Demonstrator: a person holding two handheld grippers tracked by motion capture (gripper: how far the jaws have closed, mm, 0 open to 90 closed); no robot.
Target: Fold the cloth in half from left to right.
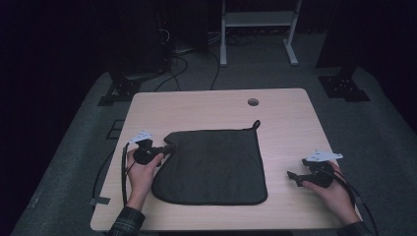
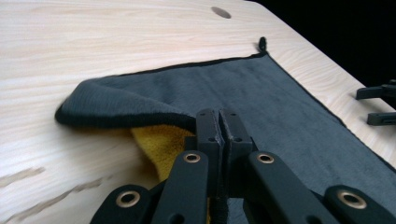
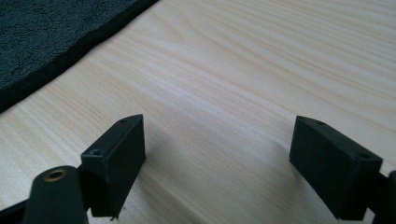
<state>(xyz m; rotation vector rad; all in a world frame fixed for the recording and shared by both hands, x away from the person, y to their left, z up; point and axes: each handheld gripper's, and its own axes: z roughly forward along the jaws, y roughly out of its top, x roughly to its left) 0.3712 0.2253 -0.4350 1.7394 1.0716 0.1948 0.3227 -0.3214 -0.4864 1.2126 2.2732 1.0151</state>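
On the table (image 1: 206, 101) lies a towel (image 1: 216, 167); left tongs (image 2: 218, 122), clenched on its corner, begin folding; next, carry it across. Right tongs (image 3: 219, 163) rest released.

The towel (image 1: 216, 164) is soft cloth, dark grey and matt, with a short fuzzy nap and a stitched black hem; its lifted left corner shows a mustard-yellow, fluffier underside (image 2: 156, 144). The table (image 1: 206, 105) is pale wood-look laminate, smooth with a faint sheen and fine grain lines. The left gripper (image 2: 218, 135) and right gripper (image 3: 217, 161) are matt black plastic, with small brass-coloured metal rivets at the joints.
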